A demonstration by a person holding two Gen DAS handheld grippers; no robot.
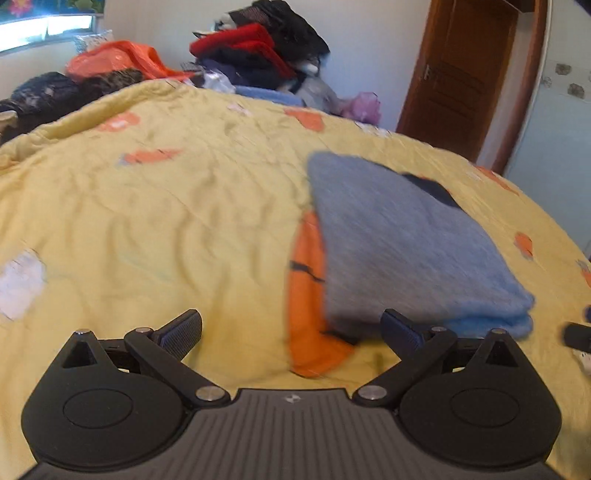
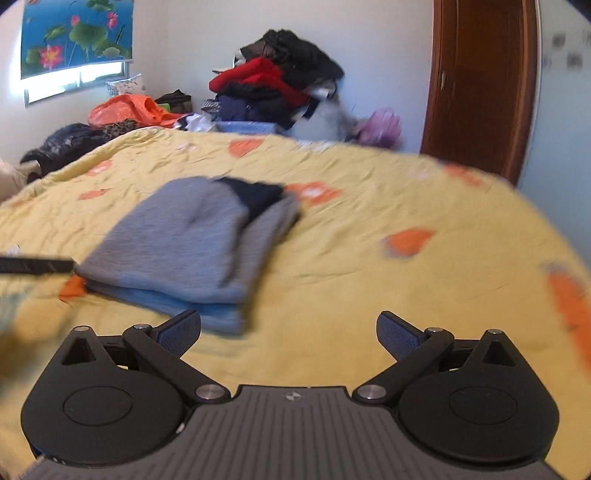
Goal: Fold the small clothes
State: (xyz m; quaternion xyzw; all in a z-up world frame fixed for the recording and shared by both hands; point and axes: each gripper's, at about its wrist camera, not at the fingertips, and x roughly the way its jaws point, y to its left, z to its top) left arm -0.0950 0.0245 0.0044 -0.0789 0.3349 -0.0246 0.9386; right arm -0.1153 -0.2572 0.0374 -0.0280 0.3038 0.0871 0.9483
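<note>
Left claw [image 1: 291, 332] hovers low over the bed [image 1: 147, 221], jaws spread wide and empty — the folded grey garment [image 1: 406, 243] lies just ahead, right of centre. Right claw [image 2: 288, 332] likewise gapes empty — the garment [image 2: 192, 240] lies ahead, to its left.

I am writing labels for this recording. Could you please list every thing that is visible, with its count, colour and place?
folded garment: one, grey-blue with a dark collar, on the bedspread
bedspread: one, yellow with orange patches, covering the bed
clothes pile: one, red, black and navy, behind the bed by the wall
orange bag: one, far left behind the bed
door: one, brown wood, far right
lotus picture: one, blue and green, wall above the window
left gripper: one, black, open, empty, beside the garment
right gripper: one, black, open, empty
</note>
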